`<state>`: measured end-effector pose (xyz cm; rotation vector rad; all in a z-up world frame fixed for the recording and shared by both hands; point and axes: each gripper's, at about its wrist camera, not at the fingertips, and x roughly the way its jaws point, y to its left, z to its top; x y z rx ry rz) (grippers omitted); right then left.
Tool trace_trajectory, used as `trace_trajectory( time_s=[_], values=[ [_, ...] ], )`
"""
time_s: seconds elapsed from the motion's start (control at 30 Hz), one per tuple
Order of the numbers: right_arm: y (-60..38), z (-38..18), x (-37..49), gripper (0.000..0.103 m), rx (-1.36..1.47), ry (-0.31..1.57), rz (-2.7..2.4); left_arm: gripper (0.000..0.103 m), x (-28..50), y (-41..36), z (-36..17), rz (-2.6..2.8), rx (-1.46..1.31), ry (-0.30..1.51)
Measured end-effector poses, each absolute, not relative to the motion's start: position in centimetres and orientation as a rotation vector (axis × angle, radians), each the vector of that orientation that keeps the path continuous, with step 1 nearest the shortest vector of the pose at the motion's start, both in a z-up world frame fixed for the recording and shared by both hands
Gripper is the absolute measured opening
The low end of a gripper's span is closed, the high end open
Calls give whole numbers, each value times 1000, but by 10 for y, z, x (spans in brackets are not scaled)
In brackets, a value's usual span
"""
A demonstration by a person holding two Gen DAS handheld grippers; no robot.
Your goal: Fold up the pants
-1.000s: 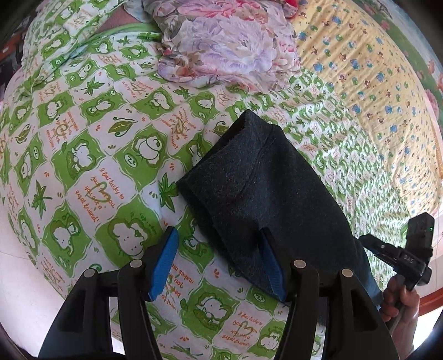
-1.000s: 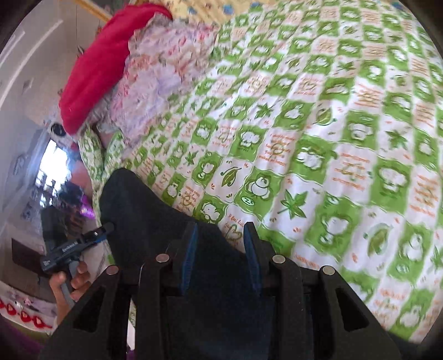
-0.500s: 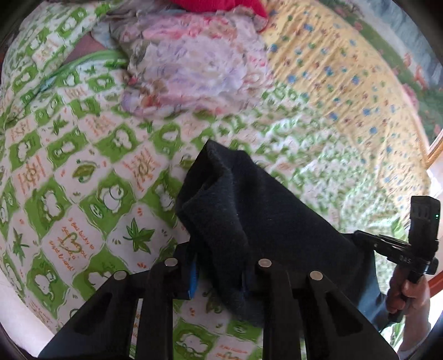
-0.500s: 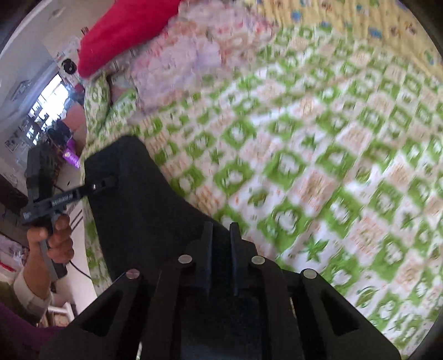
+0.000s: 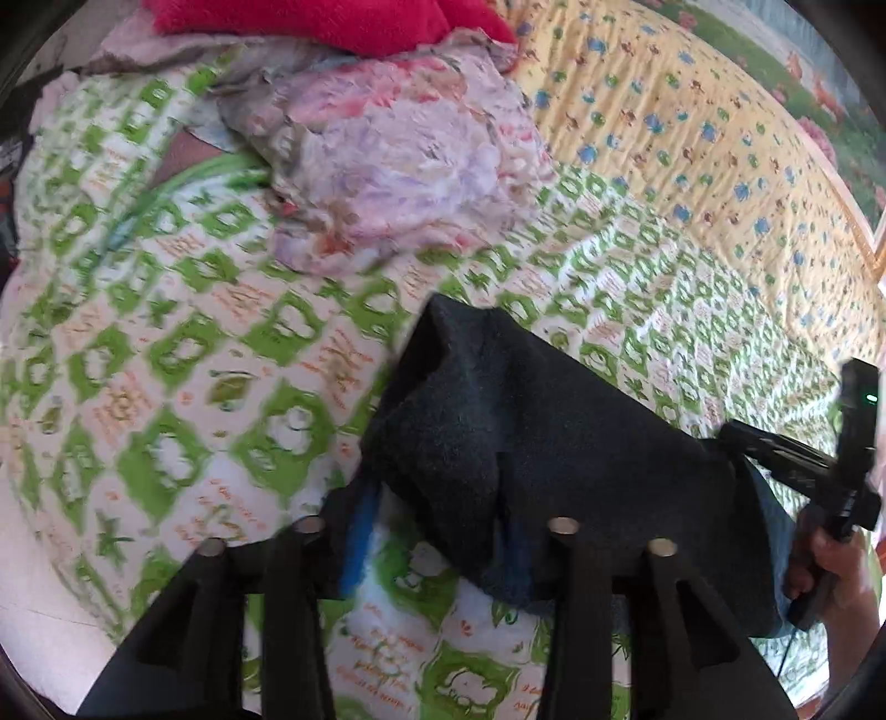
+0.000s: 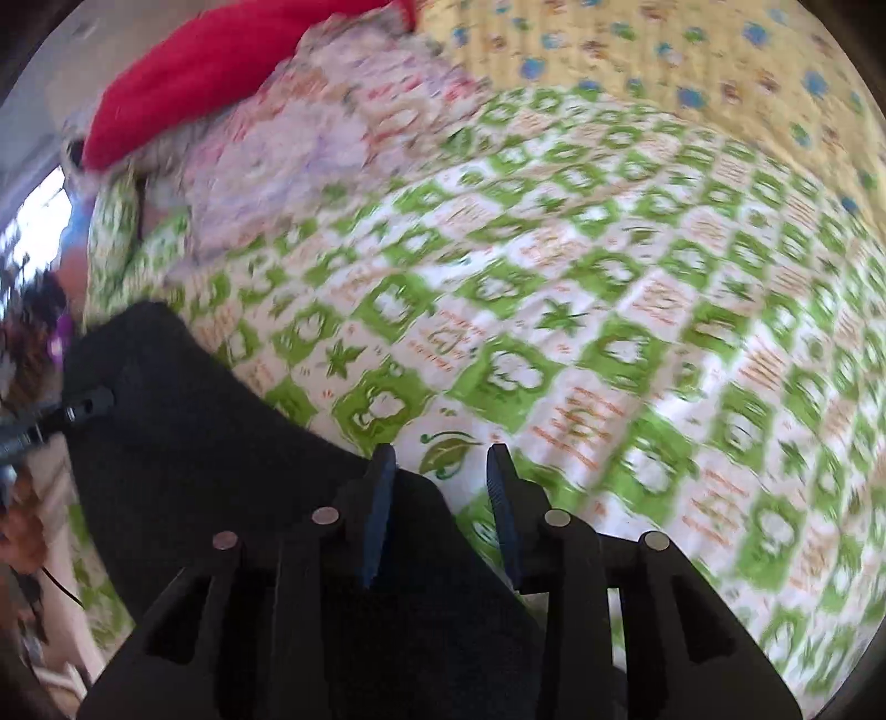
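Observation:
Dark folded pants (image 5: 554, 443) lie on the green-and-white printed bedsheet (image 5: 166, 343). My left gripper (image 5: 437, 520) is at their near corner, jaws opening. The cloth bunches up between them and drapes over the right finger, while the blue left pad (image 5: 357, 531) stands free of it. In the right wrist view the pants (image 6: 221, 471) fill the lower left. My right gripper (image 6: 440, 451) is opening at their edge, its blue pads (image 6: 379, 515) apart with sheet and a bit of cloth below. Each gripper shows in the other's view, at the pants' far side.
A crumpled floral cloth (image 5: 398, 183) and a red blanket (image 5: 332, 22) lie at the head of the bed. A yellow quilt (image 5: 692, 138) covers the right side. The bed's edge and pale floor (image 5: 33, 581) are at lower left. A hand (image 5: 830, 565) holds the right gripper.
Both grippers were apart a second ago, closed on the pants' edge half a second ago, and now stand apart again. The near corner has bunched up. Both views have swung.

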<state>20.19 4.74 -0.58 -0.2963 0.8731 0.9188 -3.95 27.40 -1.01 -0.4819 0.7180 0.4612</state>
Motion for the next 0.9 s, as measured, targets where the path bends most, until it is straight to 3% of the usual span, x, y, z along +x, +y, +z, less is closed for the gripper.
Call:
trace_trajectory(
  time_s=[0.07, 0.2, 0.43, 0.9],
  values=[
    [15, 17, 198, 37, -190, 823, 896, 54, -51, 273, -2, 501, -467, 690],
    [-53, 50, 182, 62, -43, 746, 852, 58, -64, 267, 13, 504, -491, 662],
    [-149, 52, 152, 62, 89, 789, 718, 69, -42, 226, 34, 403, -439, 667],
    [-260, 28, 103, 64, 249, 848, 495, 73, 32, 91, 26, 75, -288, 808]
  ],
)
